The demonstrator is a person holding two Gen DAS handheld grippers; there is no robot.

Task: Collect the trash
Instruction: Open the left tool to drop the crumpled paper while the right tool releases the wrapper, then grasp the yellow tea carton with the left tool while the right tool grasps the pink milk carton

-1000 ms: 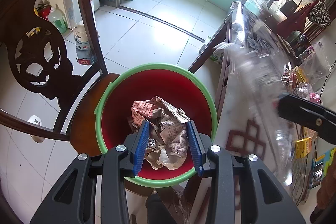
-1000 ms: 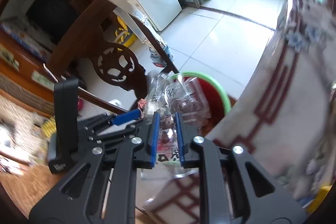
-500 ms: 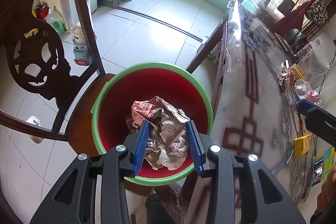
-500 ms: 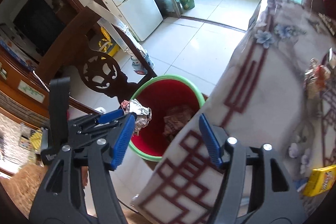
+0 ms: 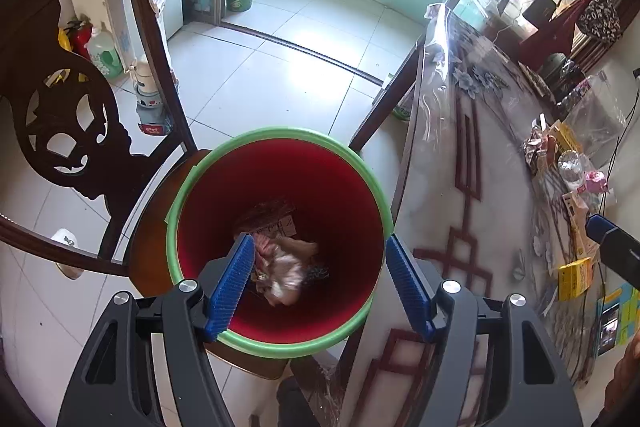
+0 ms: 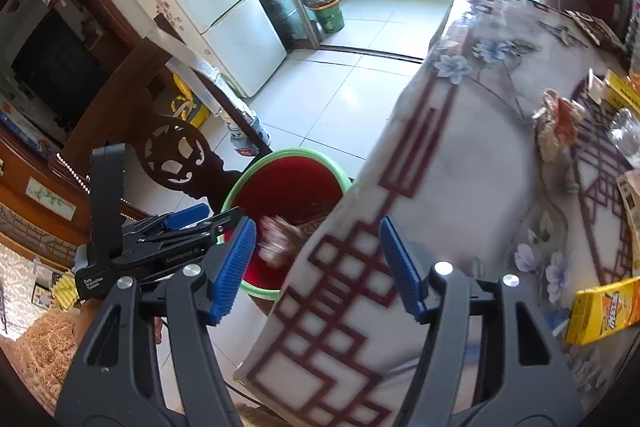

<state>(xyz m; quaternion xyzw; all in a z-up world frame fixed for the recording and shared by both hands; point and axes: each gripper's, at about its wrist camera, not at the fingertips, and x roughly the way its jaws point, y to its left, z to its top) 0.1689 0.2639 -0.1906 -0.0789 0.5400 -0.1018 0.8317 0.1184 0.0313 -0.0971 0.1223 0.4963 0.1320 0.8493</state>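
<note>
The left gripper (image 5: pixel 320 283), a second ago clenched on the crumpled wrapper (image 5: pixel 282 267), is opening above the red bucket (image 5: pixel 280 345); the wrapper now lies blurred inside it. The right gripper (image 6: pixel 318 267), spread and empty, has moved from the bucket over the table (image 6: pixel 460 163).

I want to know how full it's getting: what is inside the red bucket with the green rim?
Inside the red bucket lies crumpled wrapper trash, low near the bottom, with a darker wrapper behind it. The bottom beneath them is covered, and the blur hides details.
</note>
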